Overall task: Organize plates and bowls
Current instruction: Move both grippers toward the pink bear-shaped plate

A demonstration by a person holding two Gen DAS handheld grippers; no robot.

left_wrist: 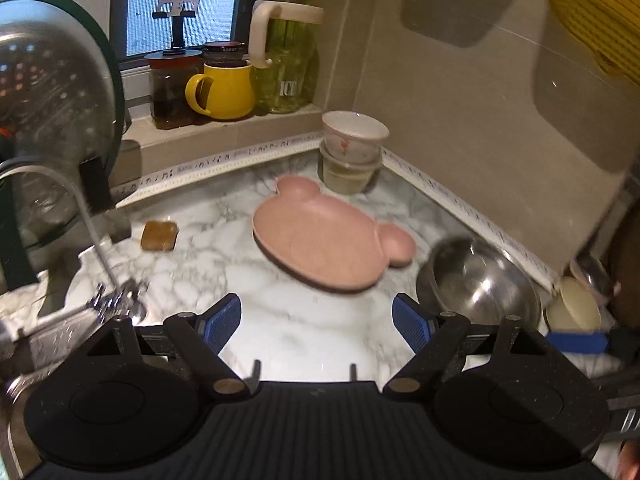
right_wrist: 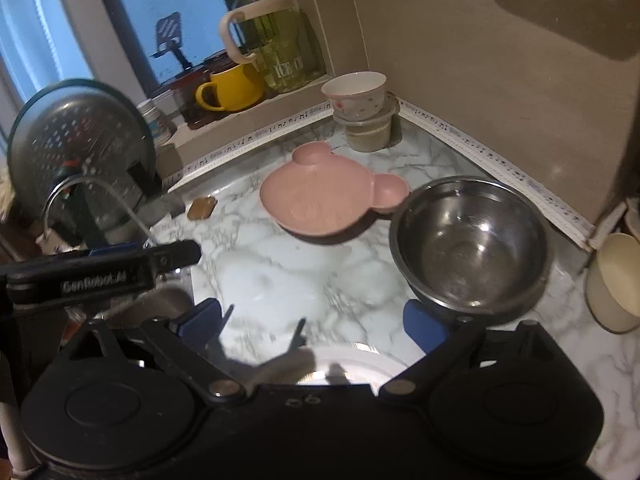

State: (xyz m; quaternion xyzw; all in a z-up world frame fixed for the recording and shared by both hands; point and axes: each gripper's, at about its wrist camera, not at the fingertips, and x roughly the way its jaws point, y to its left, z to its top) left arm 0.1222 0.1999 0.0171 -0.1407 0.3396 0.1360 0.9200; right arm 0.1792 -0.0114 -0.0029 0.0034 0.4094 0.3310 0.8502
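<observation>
- marble-patterned counter [right_wrist: 280,272] carries everything, and its glossy, slick-looking top is the first risk: a nudged dish could slide toward the near edge or the sink side at left.
- steel bowl [right_wrist: 472,240] sits at the right, just beside the pink bear-shaped plate [right_wrist: 324,200], whose right ear nearly meets the bowl's rim; lifting either one carelessly could knock the other.
- pink plate lies flat in the middle; its low rim gives the pads little to bite, so a shallow pinch may slip.
- white plate [right_wrist: 352,364] shows only as a rim at the near edge, partly hidden under the right gripper [right_wrist: 316,324]; a blind descent could strike it.
- floral bowl [left_wrist: 354,136] is stacked on a clear tub [left_wrist: 348,174] in the far corner; the stack looks top-heavy and could tip if bumped.
- cream bowl [right_wrist: 612,284] leans at the far right and might roll.
- left gripper [left_wrist: 316,328] has its jaws spread wide and holds nothing; the right one is likewise wide apart and empty.
</observation>
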